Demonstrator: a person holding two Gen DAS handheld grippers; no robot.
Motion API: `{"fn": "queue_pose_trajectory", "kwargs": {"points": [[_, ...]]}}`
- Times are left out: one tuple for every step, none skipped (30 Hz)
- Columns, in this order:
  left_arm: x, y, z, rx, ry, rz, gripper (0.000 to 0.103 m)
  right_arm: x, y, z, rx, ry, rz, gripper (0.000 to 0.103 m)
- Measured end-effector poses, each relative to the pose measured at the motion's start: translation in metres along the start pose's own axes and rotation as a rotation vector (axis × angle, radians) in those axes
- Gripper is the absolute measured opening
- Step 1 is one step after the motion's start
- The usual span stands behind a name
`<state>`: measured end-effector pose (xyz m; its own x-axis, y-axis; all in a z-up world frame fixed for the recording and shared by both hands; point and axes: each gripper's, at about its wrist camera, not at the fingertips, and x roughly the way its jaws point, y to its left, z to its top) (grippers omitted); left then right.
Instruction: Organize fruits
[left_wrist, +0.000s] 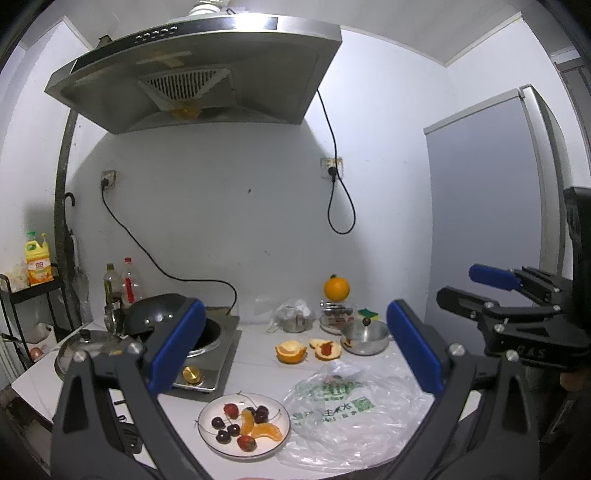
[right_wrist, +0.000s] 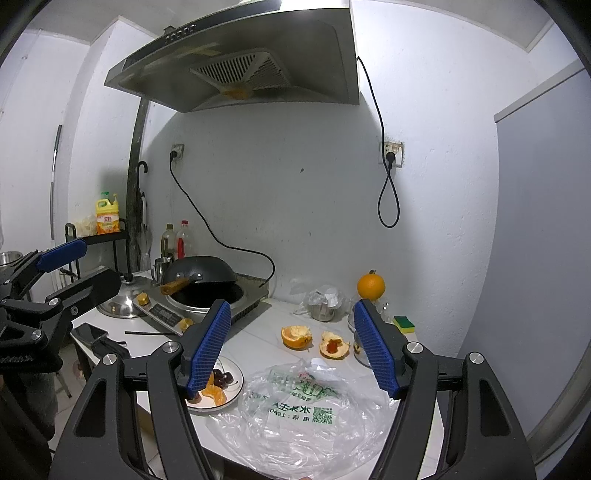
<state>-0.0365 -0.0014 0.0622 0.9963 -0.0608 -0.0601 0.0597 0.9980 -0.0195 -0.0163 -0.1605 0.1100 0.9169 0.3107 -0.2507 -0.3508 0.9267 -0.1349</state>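
A white plate at the counter's front holds cherries, strawberries and orange segments; it also shows in the right wrist view, partly behind my finger. Orange peel halves lie mid-counter, one holding a red piece. A whole orange sits on a jar at the back. My left gripper is open and empty above the counter. My right gripper is open and empty; it shows at the right of the left wrist view.
A crumpled plastic bag lies at the front right. A steel bowl, a cooker with a black wok, a pot lid, bottles, a sponge and a phone stand around.
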Motion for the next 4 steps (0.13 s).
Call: {"fn": "queue_pose_trajectory", "kwargs": {"points": [[0.0003,-0.0001,-0.0002,0.000,0.000,-0.004,0.100,0.0005,0.0002,-0.0003,0.000,0.001,0.000,0.072],[0.0010,-0.0006,-0.0010,0.000,0.000,-0.010,0.100,0.0010,0.0001,-0.0005,-0.001,0.003,0.001,0.072],[0.0018,-0.0001,-0.0009,-0.003,0.001,-0.015,0.100,0.0013,0.0001,-0.0013,-0.001,0.005,0.001,0.072],[0.0031,0.0002,-0.0014,-0.008,0.006,-0.023,0.100,0.0018,-0.0004,-0.0024,-0.001,0.007,0.001,0.072]]}}
